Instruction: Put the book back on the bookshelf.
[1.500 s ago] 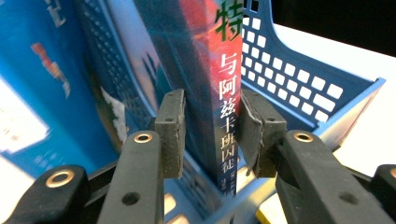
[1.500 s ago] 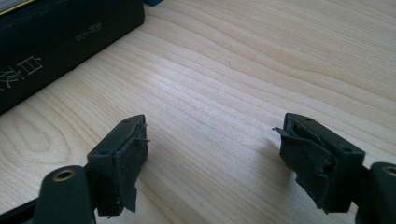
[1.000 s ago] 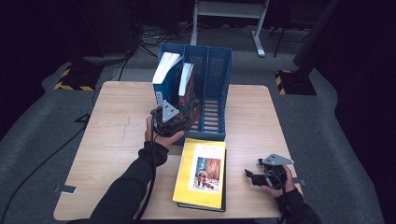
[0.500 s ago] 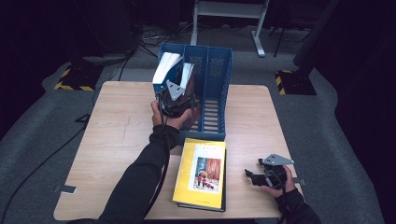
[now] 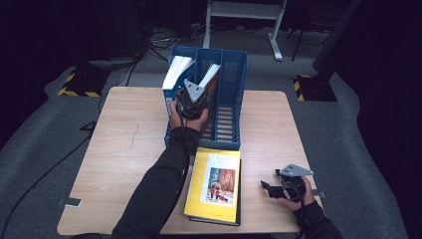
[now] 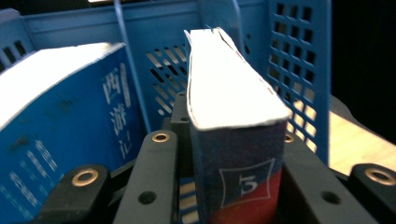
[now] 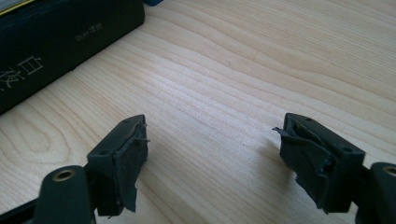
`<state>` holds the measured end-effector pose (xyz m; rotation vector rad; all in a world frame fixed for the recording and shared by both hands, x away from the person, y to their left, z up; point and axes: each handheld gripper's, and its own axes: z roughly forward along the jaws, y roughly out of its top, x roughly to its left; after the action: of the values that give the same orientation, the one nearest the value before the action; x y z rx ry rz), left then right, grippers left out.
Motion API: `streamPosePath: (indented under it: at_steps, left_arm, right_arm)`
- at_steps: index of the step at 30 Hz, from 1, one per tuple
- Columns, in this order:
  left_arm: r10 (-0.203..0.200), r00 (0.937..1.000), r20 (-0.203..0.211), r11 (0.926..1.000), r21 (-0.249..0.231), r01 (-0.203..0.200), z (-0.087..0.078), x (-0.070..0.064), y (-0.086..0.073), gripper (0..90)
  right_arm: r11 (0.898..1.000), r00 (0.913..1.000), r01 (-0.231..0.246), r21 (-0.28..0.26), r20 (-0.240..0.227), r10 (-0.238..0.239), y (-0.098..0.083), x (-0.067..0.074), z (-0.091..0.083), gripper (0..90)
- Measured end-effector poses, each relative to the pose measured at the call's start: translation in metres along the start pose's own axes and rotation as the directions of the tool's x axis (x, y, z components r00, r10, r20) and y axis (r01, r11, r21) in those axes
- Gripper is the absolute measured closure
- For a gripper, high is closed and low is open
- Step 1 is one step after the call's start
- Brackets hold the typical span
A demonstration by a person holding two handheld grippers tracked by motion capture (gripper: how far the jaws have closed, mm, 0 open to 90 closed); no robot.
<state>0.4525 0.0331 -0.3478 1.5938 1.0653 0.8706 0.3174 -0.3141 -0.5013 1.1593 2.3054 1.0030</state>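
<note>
We are holding a book (image 6: 236, 140) between the jaws of our left gripper (image 6: 233, 186), which have just been closing on it, and both black jaws are now pressing against its covers. The book is standing spine toward the camera in the left gripper view, its white page block rising above a blue and red spine that is carrying a large "5" inside a white square frame. In the high view it is leaning to the right in the middle slot of the blue file rack (image 5: 234, 74), with our left gripper (image 5: 193, 97) at its near end.

Just beside it, in the left slot, a second blue book (image 6: 60, 135) is leaning, and its spine is showing pale Chinese characters running downward, "西游记".

In front of the rack a yellow book (image 5: 215, 185) is lying flat on a dark book (image 7: 60, 42) on the wooden table (image 5: 124, 144); its cover is showing a small picture, and the writing on it is too small to read. The dark book's edge is showing pale characters we cannot make out.

Our right gripper (image 7: 212, 154) is resting low over the table near the right front corner, well apart from the rack, jaws spread wide with bare wood between them.
</note>
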Motion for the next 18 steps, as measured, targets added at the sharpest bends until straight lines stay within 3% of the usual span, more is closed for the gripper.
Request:
streamPosePath:
  at_steps: [3,5,8,11,16,18]
  left_arm:
    - [-0.006,0.9998,-0.018,0.9999,-0.012,0.006,0.002,0.003,0.002,74.0]
    - [-0.045,0.9987,-0.024,0.9985,-0.034,0.044,0.004,0.008,0.001,73.9]
    - [-0.082,0.9962,-0.027,0.9963,-0.026,0.082,0.009,0.014,-0.004,73.8]
    - [-0.103,0.9941,-0.033,0.9938,-0.045,0.101,0.009,0.015,-0.010,73.5]
    - [-0.083,0.9954,-0.048,0.9956,-0.047,0.081,0.001,0.017,-0.008,68.5]
    - [-0.075,0.9967,-0.032,0.9964,-0.040,0.074,-0.003,0.019,-0.007,67.8]
  right_arm:
    - [1.000,1.0000,0.000,0.000,-0.001,0.000,0.000,0.000,0.000,23.3]
    - [1.000,1.0000,0.003,0.000,-0.002,-0.003,0.000,0.000,0.000,23.3]
    - [1.000,1.0000,0.004,0.000,-0.003,-0.004,0.000,0.000,0.000,23.2]
    - [1.000,1.0000,0.004,0.000,-0.003,-0.004,0.000,0.000,0.000,23.2]
    - [1.000,1.0000,0.005,0.000,-0.003,-0.005,0.000,0.000,0.000,23.3]
    - [1.000,1.0000,0.007,-0.001,-0.003,-0.007,0.000,0.000,0.000,23.3]
